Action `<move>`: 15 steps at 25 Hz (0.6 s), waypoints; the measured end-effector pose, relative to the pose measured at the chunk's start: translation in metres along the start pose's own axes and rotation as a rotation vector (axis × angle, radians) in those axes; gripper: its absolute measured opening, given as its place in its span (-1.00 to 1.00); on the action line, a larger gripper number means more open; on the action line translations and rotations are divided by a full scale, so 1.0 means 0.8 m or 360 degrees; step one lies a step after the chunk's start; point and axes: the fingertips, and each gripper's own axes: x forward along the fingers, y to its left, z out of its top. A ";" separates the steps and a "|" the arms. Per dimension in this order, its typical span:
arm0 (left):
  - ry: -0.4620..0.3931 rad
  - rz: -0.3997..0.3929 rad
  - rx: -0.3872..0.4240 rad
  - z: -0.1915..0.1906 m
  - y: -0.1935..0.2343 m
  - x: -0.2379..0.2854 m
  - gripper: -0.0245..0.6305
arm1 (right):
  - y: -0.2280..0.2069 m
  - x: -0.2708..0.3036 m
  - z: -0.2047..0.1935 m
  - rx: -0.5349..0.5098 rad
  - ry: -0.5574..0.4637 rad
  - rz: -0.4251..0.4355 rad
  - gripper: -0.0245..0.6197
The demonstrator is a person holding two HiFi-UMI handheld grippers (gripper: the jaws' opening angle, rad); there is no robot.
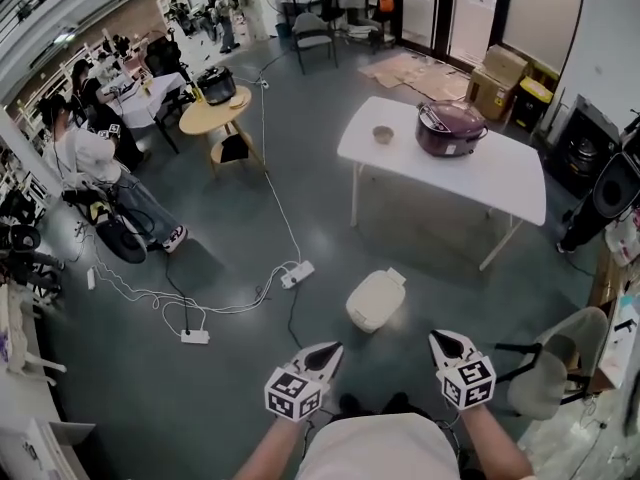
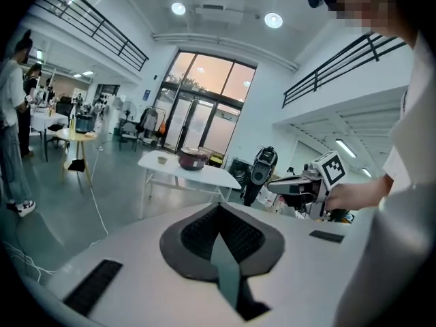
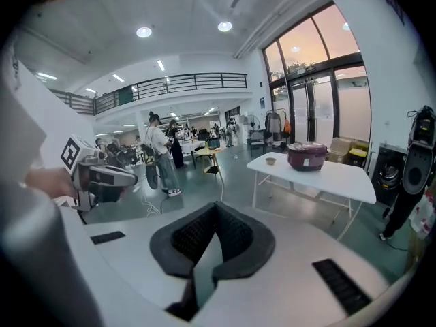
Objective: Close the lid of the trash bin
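Trash bin [image 1: 375, 300]: cream, rounded, smooth shell, on grey floor [image 1: 150, 398] near both grippers, apart from them. L gripper [image 1: 325, 356], R gripper [image 1: 446, 345]: ribbed black jaws pressed together, nothing between.

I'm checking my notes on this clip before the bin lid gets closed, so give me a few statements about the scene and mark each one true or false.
1. The trash bin stands on the floor, not on a table. True.
2. The left gripper grips the bin. False: its fingers are together on nothing, short of the bin.
3. A dark red pot sits on the white table. True.
4. The right gripper has its fingers spread wide. False: they are together.
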 end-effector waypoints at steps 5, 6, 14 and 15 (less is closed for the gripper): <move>-0.0075 0.0037 0.0000 0.013 -0.021 -0.003 -0.89 | -0.011 -0.027 0.013 0.0008 -0.0080 0.0025 -0.89; -0.0086 0.0047 -0.0004 0.014 -0.024 -0.003 -0.89 | -0.015 -0.031 0.015 0.0006 -0.0091 0.0030 -0.89; -0.0123 0.0110 -0.0018 0.018 -0.050 0.002 -0.89 | -0.037 -0.051 0.022 -0.0006 -0.0141 0.0062 -0.89; -0.0125 0.0116 -0.0020 0.017 -0.052 0.001 -0.89 | -0.038 -0.051 0.022 -0.0006 -0.0143 0.0066 -0.89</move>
